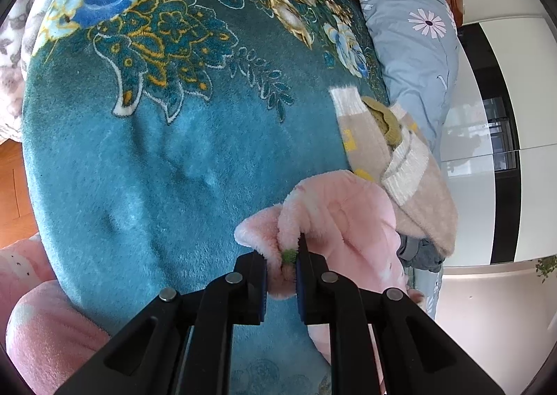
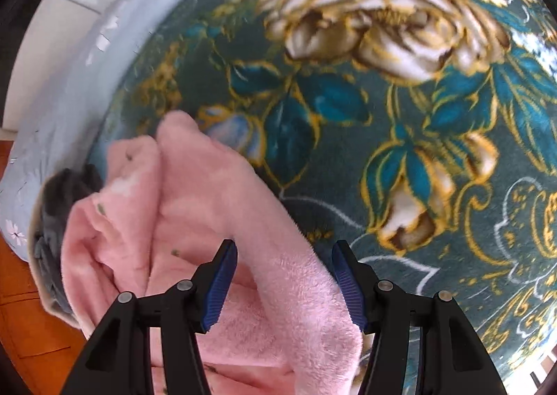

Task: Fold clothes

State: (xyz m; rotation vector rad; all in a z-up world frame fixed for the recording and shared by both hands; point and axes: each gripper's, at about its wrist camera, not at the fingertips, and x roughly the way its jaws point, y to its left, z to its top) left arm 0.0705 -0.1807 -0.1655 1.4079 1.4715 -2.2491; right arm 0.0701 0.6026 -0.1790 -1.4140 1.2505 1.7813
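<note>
Black left gripper (image 1: 281, 261) sits closest to the lens, jaws pinched narrow on a bunched edge of the fluffy pink fleece garment (image 1: 334, 221), right where a little green patch pokes out. Over on the right gripper (image 2: 283, 280) the jaws are spread wide with a ridge of that same pink fleece running between them, not clamped as far as I can tell.

The garment is crumpled on the teal floral plush blanket (image 1: 156, 151) covering the bed, near the blanket's edge, touching a beige-and-white knit sweater (image 1: 393, 151) and a grey bundle of cloth (image 1: 421, 252). The pale blue daisy-print pillow (image 1: 414, 47) is just beyond the sweater.

Risk-wise: fleece is thick and slippery, so that left pinch could slide off if pulled hard, and lifting might drag the sweater along, I reckon.

No containers anywhere in view.
</note>
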